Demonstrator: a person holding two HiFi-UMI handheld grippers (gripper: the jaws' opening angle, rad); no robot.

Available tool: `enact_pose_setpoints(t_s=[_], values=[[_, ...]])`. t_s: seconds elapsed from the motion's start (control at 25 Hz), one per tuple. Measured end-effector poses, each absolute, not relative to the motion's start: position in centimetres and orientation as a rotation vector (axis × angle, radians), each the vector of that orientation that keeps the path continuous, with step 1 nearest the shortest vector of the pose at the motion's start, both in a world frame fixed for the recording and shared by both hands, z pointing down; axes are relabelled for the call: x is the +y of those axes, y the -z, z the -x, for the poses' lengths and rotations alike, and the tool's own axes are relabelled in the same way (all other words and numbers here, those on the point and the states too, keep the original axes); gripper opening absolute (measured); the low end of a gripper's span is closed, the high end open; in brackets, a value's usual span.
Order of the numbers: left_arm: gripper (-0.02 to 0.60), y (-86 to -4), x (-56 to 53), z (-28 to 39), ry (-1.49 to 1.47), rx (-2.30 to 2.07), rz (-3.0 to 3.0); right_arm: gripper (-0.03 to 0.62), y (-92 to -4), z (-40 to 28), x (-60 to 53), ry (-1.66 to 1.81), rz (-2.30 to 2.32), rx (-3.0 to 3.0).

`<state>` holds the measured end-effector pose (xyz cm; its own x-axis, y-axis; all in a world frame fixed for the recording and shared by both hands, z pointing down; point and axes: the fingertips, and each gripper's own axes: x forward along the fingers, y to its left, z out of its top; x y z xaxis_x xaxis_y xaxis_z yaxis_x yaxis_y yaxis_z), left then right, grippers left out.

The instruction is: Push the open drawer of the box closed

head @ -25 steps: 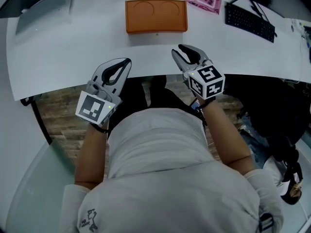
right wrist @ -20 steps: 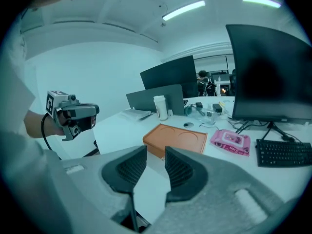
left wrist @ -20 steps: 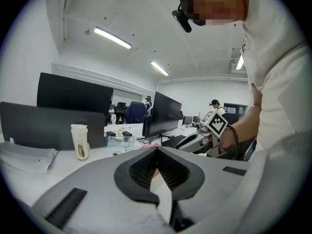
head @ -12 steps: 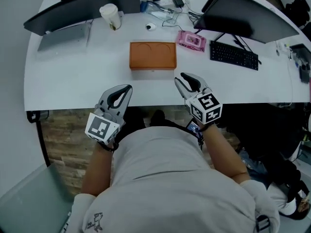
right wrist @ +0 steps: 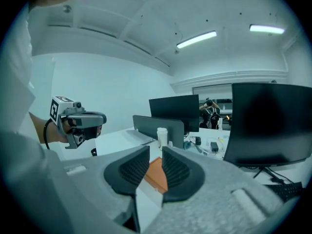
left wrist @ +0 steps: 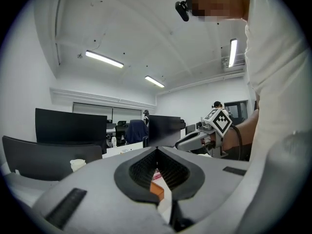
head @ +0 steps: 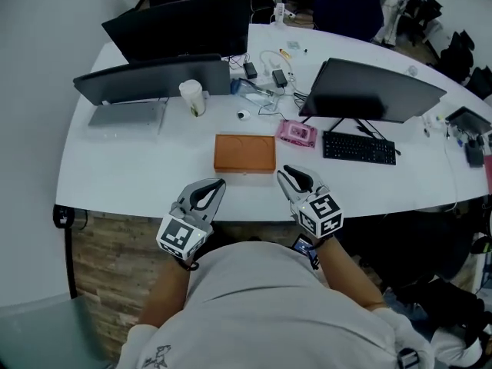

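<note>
- An open-plan office: a long, curved white desk (head: 131,167) spans the middle of the head view.
- Dark monitors (head: 369,91) stand along its upper half, with a black keyboard (head: 359,147) at right and chargers and cables (head: 269,71) between them.
- A paper cup (head: 192,97) stands left of centre.
- An office chair (head: 346,6) sits at the top edge.
- Ceiling strip lights (left wrist: 104,59) show in the upper left of the left gripper view.

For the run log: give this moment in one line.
left gripper: jaws shut, empty | right gripper: jaws open, just been closing, empty | orange box: on desk, untouched
</note>
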<state>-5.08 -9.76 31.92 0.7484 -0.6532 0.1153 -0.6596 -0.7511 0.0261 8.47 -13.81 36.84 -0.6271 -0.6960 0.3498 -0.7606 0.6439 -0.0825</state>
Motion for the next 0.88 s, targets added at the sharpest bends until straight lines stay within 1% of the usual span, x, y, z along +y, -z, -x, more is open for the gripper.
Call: enact_pose_setpoints(t_s=[0.12,0.28,0.32,0.88], values=[[0.0,-31.0,-9.0,5.1,-0.135,-1.1,-2.87,0.062,-35.8,-8.4,-13.2,-0.29,-1.159,-2.601],[0.0,-30.4,-8.1,5.6,-0.123,-1.126,-2.858,0.008,-34.8,-8.4,-12.5,-0.257,-1.158,-2.63],[0.0,-30.2,-7.9,5.7,-0.12,-1.132,-2.855,0.005,-34.5,-8.3,-12.3,-0.25,-1.155,-2.637],[0.0,-29.7,-3.4,6.6,-0.125,-1.162,-2.792,0.003,-33.3,-8.9,-9.3,-0.201,-1.119,-2.692]])
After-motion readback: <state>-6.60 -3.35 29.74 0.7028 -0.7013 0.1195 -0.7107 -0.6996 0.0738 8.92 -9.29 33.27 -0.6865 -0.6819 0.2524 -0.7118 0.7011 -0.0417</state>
